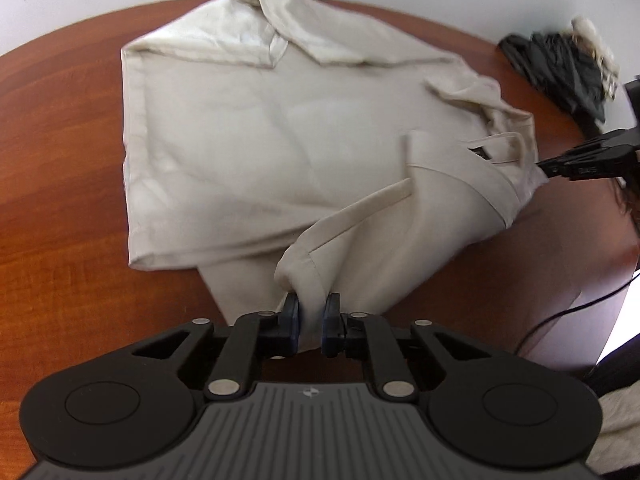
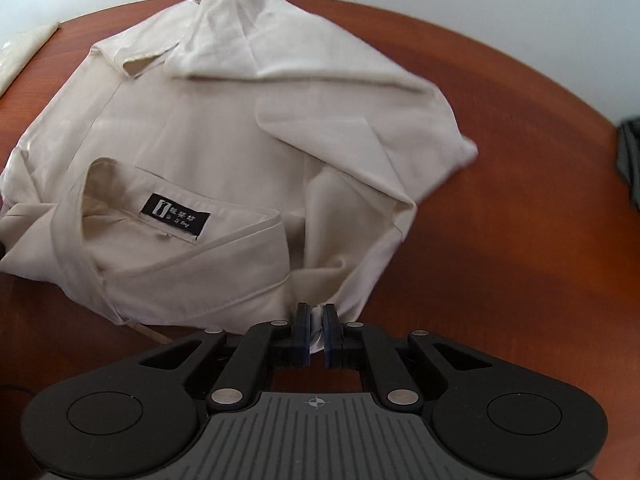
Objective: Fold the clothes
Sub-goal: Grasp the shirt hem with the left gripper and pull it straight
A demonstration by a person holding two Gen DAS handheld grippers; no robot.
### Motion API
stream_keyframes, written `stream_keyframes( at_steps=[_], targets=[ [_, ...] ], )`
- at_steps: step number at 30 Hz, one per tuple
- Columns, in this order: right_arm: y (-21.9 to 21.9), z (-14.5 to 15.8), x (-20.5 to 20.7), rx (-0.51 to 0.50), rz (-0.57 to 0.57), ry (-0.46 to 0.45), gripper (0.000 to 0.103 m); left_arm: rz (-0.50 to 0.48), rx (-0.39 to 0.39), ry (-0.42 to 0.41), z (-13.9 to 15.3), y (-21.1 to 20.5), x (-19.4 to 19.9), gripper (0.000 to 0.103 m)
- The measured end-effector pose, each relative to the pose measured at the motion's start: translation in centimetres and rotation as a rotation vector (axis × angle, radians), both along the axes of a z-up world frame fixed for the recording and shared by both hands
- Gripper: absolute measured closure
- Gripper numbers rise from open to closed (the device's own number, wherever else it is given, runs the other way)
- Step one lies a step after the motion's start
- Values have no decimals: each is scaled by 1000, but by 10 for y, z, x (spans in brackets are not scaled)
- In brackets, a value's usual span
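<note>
A beige shirt [image 1: 248, 132] lies spread on the brown table [image 1: 60, 208], collar and black label [image 2: 175, 216] toward the right side. The left tongs [image 1: 311, 322] pinch a bunched fold of its sleeve. The right tongs [image 2: 316, 330] clamp a bit of cloth by the collar edge. A dark garment [image 1: 560, 68] sits at the table's far right corner.
</note>
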State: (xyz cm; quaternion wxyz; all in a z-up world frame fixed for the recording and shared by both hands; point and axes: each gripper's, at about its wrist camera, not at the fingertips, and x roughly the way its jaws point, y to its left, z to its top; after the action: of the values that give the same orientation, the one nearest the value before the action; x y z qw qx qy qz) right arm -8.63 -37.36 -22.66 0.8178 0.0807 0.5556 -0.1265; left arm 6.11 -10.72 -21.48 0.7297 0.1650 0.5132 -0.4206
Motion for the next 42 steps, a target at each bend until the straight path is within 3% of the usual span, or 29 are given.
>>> stream_keyframes(
  at_steps=[4, 8, 11, 13, 21, 23, 24, 25, 27, 33, 42],
  targets=[
    [5, 9, -15, -8, -47, -35, 93, -3, -12, 3, 5, 5, -4, 87],
    [6, 25, -19, -18, -71, -100, 91, 3, -59, -26, 16, 10, -8, 74],
    [4, 31, -14, 26, -63, -137, 74, 14, -93, -48, 23, 11, -8, 59],
    [2, 31, -8, 71, -66, -158, 60, 28, -93, -47, 23, 8, -4, 58],
    [-1, 7, 17, 157, -70, -139, 57, 40, -87, 34, 6, -12, 10, 51],
    [-1, 2, 18, 176, -69, -129, 68, 42, -88, 46, 1, -18, 13, 51],
    [0, 1, 16, 180, -65, -127, 83, 39, -97, 45, 0, -19, 13, 54],
    [1, 0, 15, 185, -61, -126, 87, 34, -113, 42, 0, -20, 13, 60],
    [3, 4, 9, 190, -57, -135, 91, 12, -133, 33, 2, -19, 10, 82],
    [13, 19, -25, 215, -53, -171, 93, -96, -200, 3, 13, -4, -12, 88],
    [37, -2, -66, 290, -29, -68, 93, -108, -124, 97, -4, 27, -34, 88]
  ],
)
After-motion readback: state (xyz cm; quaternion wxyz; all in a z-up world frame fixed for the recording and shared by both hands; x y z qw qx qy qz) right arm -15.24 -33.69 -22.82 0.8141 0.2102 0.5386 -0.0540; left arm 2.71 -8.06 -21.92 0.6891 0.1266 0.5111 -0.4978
